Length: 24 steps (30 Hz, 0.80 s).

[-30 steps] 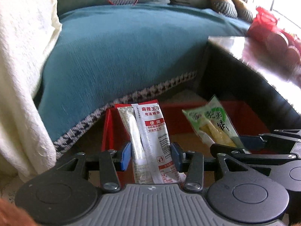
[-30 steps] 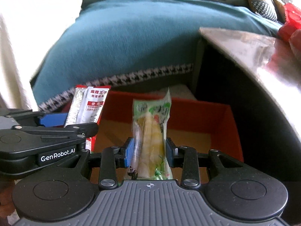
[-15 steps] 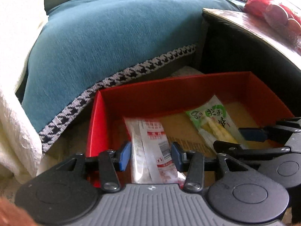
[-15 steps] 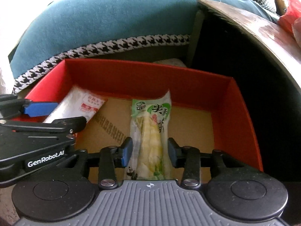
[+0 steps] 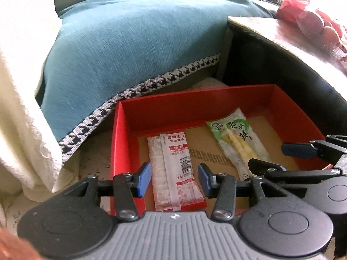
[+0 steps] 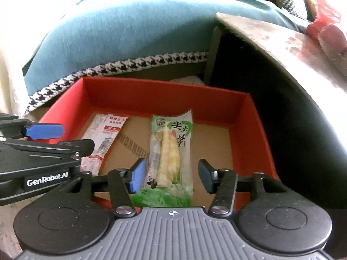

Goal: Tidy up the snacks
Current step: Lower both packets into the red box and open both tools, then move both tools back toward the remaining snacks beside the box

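Note:
A red box (image 5: 195, 108) with a cardboard floor stands on the ground in front of the sofa. Flat on its floor at the left lies a red-and-white snack packet (image 5: 173, 169) (image 6: 106, 136). My left gripper (image 5: 173, 179) (image 6: 69, 138) straddles its near end, jaws opening, with both pads clear of it. A green bamboo-shoot packet (image 6: 169, 149) (image 5: 236, 138) lies flat in the middle of the box. My right gripper (image 6: 171, 175) (image 5: 275, 156) hovers over its near end, jaws opening, with a gap on each side of the packet.
Behind the box rises a sofa under a teal cover (image 5: 130, 43) with houndstooth trim. A white blanket (image 5: 19, 108) hangs at the left. A dark low table (image 5: 292, 41) with a red bag (image 5: 303, 17) on it borders the box on the right.
Both packets, held upright above the box a second ago, have come down and now lie flat on its floor. Both grippers' jaws have widened off them, the right one more.

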Motion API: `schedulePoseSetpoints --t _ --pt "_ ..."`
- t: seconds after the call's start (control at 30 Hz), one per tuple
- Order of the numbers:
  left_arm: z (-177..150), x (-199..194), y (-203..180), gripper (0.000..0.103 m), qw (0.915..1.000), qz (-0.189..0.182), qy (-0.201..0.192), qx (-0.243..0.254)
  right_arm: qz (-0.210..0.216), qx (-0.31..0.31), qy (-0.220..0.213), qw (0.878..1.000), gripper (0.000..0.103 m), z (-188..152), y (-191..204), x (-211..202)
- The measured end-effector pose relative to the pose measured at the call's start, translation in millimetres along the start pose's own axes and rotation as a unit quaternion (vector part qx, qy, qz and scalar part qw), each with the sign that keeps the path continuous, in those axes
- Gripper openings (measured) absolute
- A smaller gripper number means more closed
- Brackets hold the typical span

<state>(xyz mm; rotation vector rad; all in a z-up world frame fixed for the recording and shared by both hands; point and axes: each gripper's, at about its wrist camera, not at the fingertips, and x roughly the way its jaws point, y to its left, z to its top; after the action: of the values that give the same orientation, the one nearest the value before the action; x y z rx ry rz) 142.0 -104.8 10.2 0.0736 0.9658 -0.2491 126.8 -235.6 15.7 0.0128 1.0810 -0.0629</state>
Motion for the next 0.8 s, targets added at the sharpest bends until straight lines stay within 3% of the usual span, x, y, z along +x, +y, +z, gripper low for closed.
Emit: schedulePoseSetpoints --t 0.4,0.8 --pt "-8 -24 3 0.045 0.9999 -0.015 0.003 0.0 0.006 0.018 -0.023 1.0 0.069 -9 1 -34" --pt "-35 -61 18 0.051 0.9991 -0.042 -0.003 0.007 0.02 0.013 -0.028 0.999 0.073 -46 14 -71"
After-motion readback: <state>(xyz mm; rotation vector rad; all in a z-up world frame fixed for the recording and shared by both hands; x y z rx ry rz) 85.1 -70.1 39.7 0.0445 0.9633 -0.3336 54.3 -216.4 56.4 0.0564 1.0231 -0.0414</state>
